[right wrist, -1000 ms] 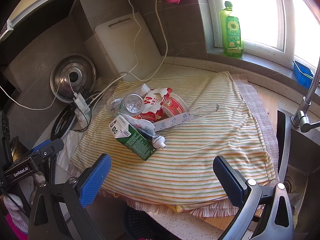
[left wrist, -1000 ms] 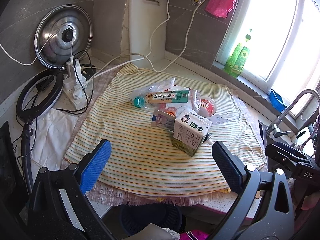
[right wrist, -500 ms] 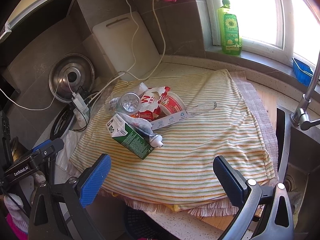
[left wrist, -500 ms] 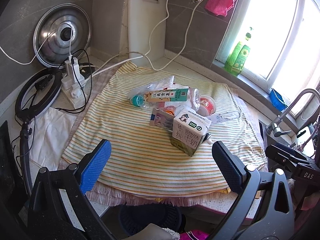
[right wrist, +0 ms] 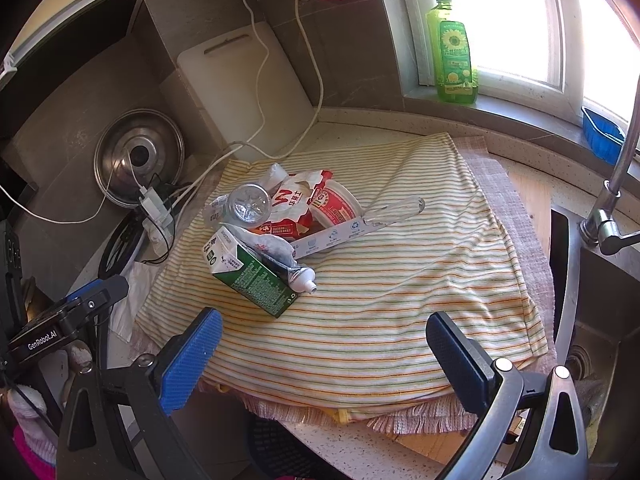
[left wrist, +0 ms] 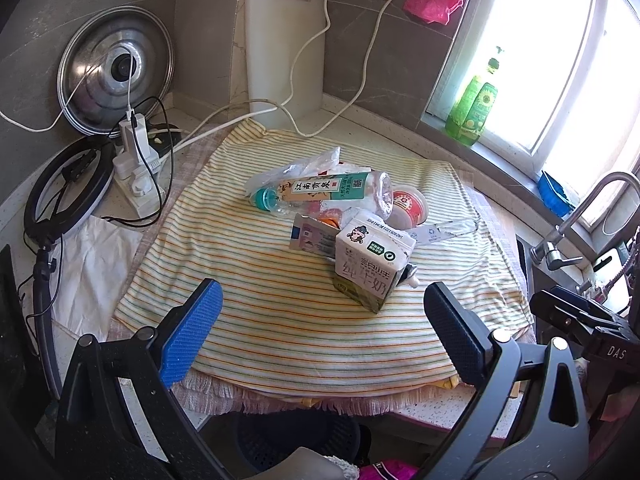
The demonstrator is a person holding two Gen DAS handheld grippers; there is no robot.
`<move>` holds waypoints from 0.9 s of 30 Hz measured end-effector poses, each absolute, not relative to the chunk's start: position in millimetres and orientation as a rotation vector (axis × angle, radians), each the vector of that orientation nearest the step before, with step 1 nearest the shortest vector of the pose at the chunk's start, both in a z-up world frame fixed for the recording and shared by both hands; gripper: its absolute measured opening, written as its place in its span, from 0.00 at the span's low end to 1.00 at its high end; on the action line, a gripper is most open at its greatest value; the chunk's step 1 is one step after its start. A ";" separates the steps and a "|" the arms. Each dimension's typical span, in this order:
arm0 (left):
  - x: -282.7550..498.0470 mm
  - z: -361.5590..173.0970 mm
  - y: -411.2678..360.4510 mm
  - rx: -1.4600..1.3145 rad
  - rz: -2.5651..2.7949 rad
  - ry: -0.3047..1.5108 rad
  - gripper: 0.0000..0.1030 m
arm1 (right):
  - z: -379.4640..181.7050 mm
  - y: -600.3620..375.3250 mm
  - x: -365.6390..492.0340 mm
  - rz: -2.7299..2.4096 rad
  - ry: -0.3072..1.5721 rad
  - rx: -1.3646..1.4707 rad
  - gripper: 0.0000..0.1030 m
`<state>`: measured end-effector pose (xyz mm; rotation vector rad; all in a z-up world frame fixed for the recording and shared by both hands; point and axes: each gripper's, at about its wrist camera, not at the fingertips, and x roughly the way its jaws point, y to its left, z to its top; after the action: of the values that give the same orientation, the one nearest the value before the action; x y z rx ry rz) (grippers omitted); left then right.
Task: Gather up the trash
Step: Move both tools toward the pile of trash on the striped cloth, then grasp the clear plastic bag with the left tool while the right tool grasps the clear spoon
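Note:
A heap of trash lies on a striped cloth (left wrist: pixel 280 320) (right wrist: pixel 400 300). It holds a green and white milk carton (left wrist: pixel 370 260) (right wrist: pixel 252 276), a clear plastic bottle (left wrist: pixel 324 192) (right wrist: pixel 248 208), a red and white cup (left wrist: pixel 408 206) (right wrist: pixel 336 208), a red and white snack wrapper (right wrist: pixel 294 208), a squeezed tube (right wrist: pixel 288 260) and a long clear package (right wrist: pixel 360 228). My left gripper (left wrist: pixel 324 334) is open and empty, above the cloth's near edge, short of the carton. My right gripper (right wrist: pixel 324 354) is open and empty, above the near edge, right of the carton.
A dark basket (left wrist: pixel 296 440) (right wrist: pixel 280 448) sits below the counter edge. A pot lid (left wrist: pixel 116 80), power strip with cables (left wrist: pixel 136 168), ring light (left wrist: pixel 64 192) and cutting board (left wrist: pixel 284 48) stand at the back left. A sink and tap (right wrist: pixel 608 220) are at the right. A green soap bottle (right wrist: pixel 452 52) stands on the sill.
Both grippers have drifted slightly; the scene shifts a little in each view. The trash has not moved and both grippers stay open.

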<state>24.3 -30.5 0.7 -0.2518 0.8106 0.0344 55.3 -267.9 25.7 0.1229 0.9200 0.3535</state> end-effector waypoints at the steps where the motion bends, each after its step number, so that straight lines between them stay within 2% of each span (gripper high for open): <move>1: 24.8 0.5 -31.6 -0.249 0.034 0.811 0.99 | 25.3 -269.2 55.7 0.353 0.920 0.123 1.00; 27: 48.9 -13.5 -25.1 -0.231 0.109 0.859 0.99 | 15.0 -301.4 81.1 0.328 0.901 0.091 1.00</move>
<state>48.9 -25.1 -13.5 -0.2311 0.8587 0.1093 81.1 -301.4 15.0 0.0907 0.9013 0.3278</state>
